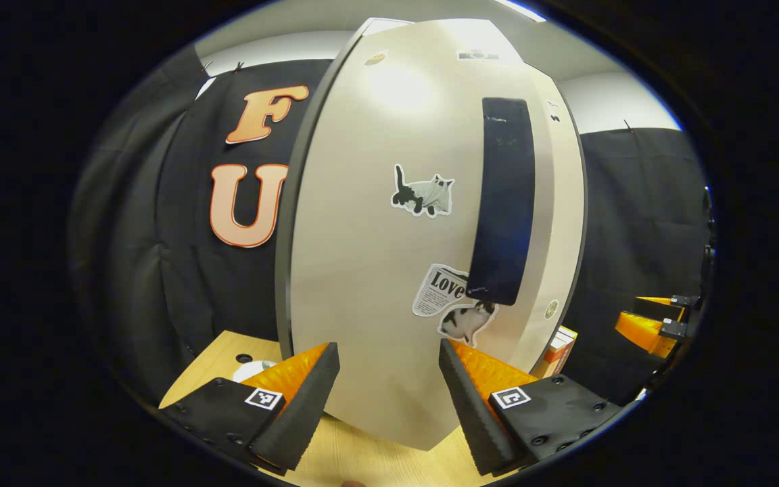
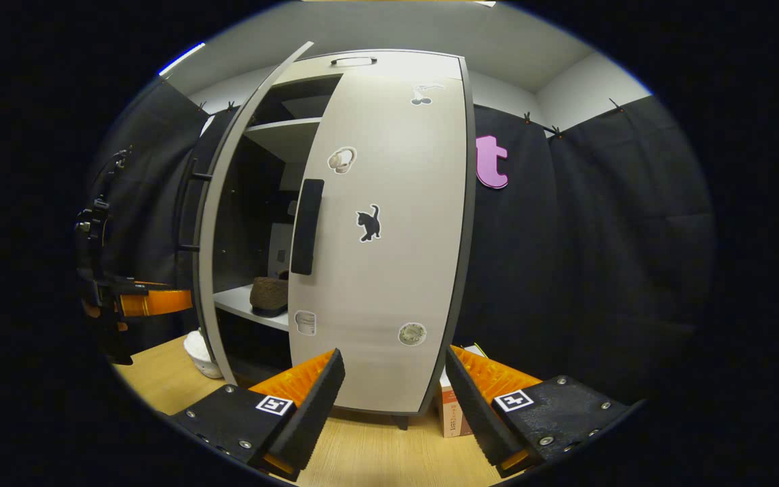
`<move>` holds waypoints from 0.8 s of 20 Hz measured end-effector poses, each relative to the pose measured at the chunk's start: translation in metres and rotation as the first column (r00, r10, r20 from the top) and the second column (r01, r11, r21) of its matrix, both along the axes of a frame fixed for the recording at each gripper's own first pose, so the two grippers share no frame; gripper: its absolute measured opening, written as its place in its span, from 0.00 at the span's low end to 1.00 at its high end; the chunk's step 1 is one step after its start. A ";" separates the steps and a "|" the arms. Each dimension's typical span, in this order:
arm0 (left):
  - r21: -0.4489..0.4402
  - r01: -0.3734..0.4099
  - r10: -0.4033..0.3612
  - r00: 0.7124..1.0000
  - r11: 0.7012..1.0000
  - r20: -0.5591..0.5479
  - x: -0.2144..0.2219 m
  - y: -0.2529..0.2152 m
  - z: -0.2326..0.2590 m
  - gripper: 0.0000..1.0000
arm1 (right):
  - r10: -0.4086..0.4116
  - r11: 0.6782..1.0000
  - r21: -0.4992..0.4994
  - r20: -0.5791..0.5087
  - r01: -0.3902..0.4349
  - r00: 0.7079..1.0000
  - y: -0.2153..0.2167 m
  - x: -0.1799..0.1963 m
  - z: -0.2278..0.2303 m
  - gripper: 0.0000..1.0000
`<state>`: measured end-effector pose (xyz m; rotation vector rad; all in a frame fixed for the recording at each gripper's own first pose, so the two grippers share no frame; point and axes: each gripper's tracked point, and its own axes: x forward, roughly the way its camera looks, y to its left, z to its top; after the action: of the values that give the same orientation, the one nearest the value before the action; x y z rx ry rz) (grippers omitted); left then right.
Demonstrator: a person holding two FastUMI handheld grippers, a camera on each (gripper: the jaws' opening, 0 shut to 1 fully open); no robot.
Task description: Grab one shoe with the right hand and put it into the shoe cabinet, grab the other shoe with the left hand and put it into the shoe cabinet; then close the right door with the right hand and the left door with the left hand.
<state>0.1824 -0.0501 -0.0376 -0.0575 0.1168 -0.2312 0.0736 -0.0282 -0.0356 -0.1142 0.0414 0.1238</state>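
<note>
Left gripper view, left to right: black cloth wall, then left door (image 1: 376, 270) close ahead, pale, swung out, edge-on at its left side. Stickers on it: a cat (image 1: 422, 193) mid-panel, a newsprint one (image 1: 440, 289) lower down with another cat beneath. Dark vertical handle (image 1: 503, 203) toward the door's right side. Left gripper (image 1: 389, 399) at the bottom, fingers apart with nothing between them, the door's lower corner showing through the gap; contact with the door cannot be told. Wooden table (image 1: 362, 456) underneath. White bowl (image 1: 253, 368) low at the left, beyond the left finger. Small box (image 1: 557, 352) at the door's right foot. Farther right, at the rim, the other gripper.

Right gripper view, left to right: left gripper (image 2: 139, 301) at the far left, near the open left door (image 2: 217, 223), which stands edge-on and ajar. White bowl (image 2: 201, 353) on the table (image 2: 376, 453) at that door's foot. Through the opening, cabinet (image 2: 274, 135) shelves, and a brown shoe (image 2: 269, 295) on a lower shelf; a second shoe cannot be made out. Right door (image 2: 389, 270) shut or nearly so, flat-on, with a dark handle (image 2: 307, 226) at its left edge and a black cat sticker (image 2: 369, 223). Right gripper (image 2: 395, 399) at the bottom, fingers spread, empty, short of the door. Small box (image 2: 452, 412) beside the cabinet's right foot. Black cloth beyond.
</note>
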 end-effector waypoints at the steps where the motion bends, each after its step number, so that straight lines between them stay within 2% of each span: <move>1: 0.008 -0.006 0.006 1.000 1.000 0.004 0.007 -0.002 -0.001 0.94 | -0.005 1.000 0.002 -0.006 0.005 1.000 -0.005 -0.003 -0.002 0.93; 4: 0.025 -0.024 0.024 1.000 0.999 0.004 0.022 -0.006 -0.004 0.99 | -0.015 1.000 0.012 -0.025 0.016 1.000 -0.015 -0.009 -0.009 0.93; 6: 0.035 -0.033 0.033 0.999 0.999 0.006 0.032 -0.008 -0.006 0.94 | -0.017 1.000 0.024 -0.031 0.017 0.999 -0.019 -0.012 -0.010 0.94; 15: 0.036 -0.063 0.063 0.998 0.997 -0.003 0.071 -0.023 -0.013 0.97 | -0.022 0.993 0.117 -0.071 0.030 0.997 -0.030 -0.010 -0.016 0.94; 16: 0.037 -0.067 0.067 0.998 0.997 -0.005 0.075 -0.024 -0.013 0.94 | -0.026 0.991 0.127 -0.076 0.035 0.997 -0.033 -0.008 -0.016 0.94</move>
<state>0.2575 -0.0740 -0.0505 -0.0256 0.1256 -0.1615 0.0659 -0.0616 -0.0515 0.0194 0.1093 0.0997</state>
